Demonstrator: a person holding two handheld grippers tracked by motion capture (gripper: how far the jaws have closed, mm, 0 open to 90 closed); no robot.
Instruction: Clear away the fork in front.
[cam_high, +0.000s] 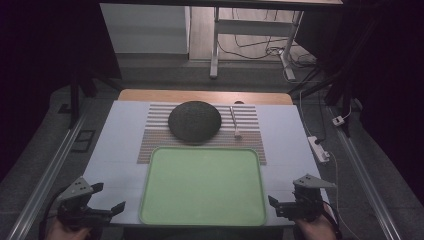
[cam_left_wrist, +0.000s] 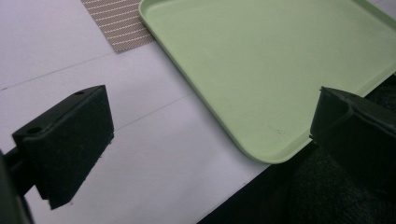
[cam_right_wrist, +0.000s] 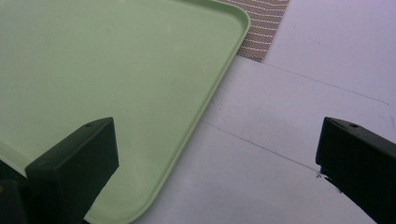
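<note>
A light green tray (cam_high: 202, 186) lies empty at the table's front centre. Behind it a dark round dish (cam_high: 195, 121) rests on a striped placemat (cam_high: 155, 135), with a pale spoon (cam_high: 235, 122) to its right. My left gripper (cam_high: 109, 197) hovers open at the tray's front left corner, nothing between its jaws. My right gripper (cam_high: 287, 200) is open at the front right corner, also holding nothing. In the left gripper view the left gripper (cam_left_wrist: 210, 112) spans the tray (cam_left_wrist: 280, 56) corner. In the right gripper view the right gripper (cam_right_wrist: 217, 135) straddles the tray (cam_right_wrist: 116, 60) edge.
The white table top (cam_high: 285, 145) has bare strips on both sides of the tray. A power strip (cam_high: 319, 148) with a cable lies off the right edge. A metal desk frame (cam_high: 215, 45) stands on the floor beyond the table.
</note>
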